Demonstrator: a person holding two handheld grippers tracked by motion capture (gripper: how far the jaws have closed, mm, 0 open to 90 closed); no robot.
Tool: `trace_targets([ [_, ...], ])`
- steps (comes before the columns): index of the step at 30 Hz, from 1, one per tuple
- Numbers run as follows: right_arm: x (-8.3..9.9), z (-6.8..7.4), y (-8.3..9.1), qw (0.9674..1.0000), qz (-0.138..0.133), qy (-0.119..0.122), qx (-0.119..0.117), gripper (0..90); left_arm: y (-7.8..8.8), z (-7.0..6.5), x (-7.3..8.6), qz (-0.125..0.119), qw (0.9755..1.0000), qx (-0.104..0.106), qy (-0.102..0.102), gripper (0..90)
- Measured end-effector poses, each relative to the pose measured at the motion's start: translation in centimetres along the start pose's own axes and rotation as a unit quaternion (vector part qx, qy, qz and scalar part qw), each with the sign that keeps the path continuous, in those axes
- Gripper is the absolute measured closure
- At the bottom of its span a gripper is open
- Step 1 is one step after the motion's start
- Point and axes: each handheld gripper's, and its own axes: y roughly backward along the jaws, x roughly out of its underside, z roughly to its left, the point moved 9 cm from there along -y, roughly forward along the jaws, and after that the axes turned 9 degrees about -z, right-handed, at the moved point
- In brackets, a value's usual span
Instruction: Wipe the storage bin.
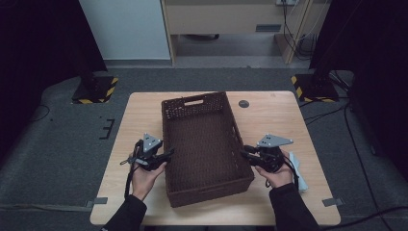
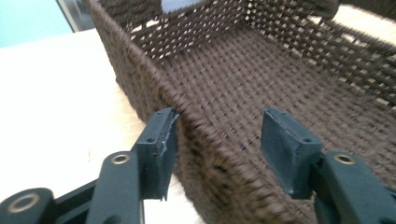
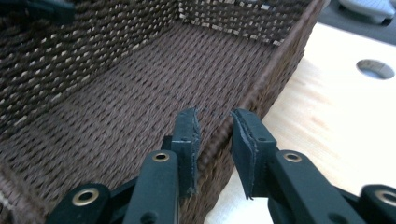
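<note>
Basket, dark brown wicker, sits in the middle of the wooden table, long side running away from the person. The left gripper is at the basket's left wall with its jaws straddling the rim, one outside and one inside, standing wide with a clear gap on the inner side, so not clamped. The right gripper does the same on the right wall, jaws much narrower, either side of the rim and close to it; can't tell if they actually pinch the weave. There's a round hole in the table just past the basket's far right corner
</note>
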Motion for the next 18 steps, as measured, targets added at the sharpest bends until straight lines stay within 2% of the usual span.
trace_targets([
  [2, -0.4, -0.4, -0.2, 0.9999, -0.012, -0.006, 0.01, 67.5, -0.3, 0.0, 0.1, 0.0, 0.9999, 0.012, 0.012, 46.1],
  [7, -0.3, -0.8, -1.0, 0.9997, -0.011, -0.007, 0.02, 65.6, -0.8, 0.0, 0.1, 0.003, 1.0, 0.007, 0.002, 46.9],
  [10, 0.0, -0.6, -1.5, 0.9997, -0.01, -0.015, 0.015, 66.0, -1.0, 0.4, 0.0, 0.003, 0.9999, 0.01, 0.003, 48.2],
  [16, -0.1, 0.1, -1.5, 0.9999, -0.008, -0.003, 0.013, 65.9, -1.3, 1.1, -0.2, -0.001, 0.9999, 0.016, 0.003, 51.2],
  [18, -0.3, -0.1, -1.6, 0.9996, -0.013, -0.004, 0.024, 62.3, -1.3, 1.1, -0.2, 0.0, 0.9999, 0.017, 0.001, 51.6],
])
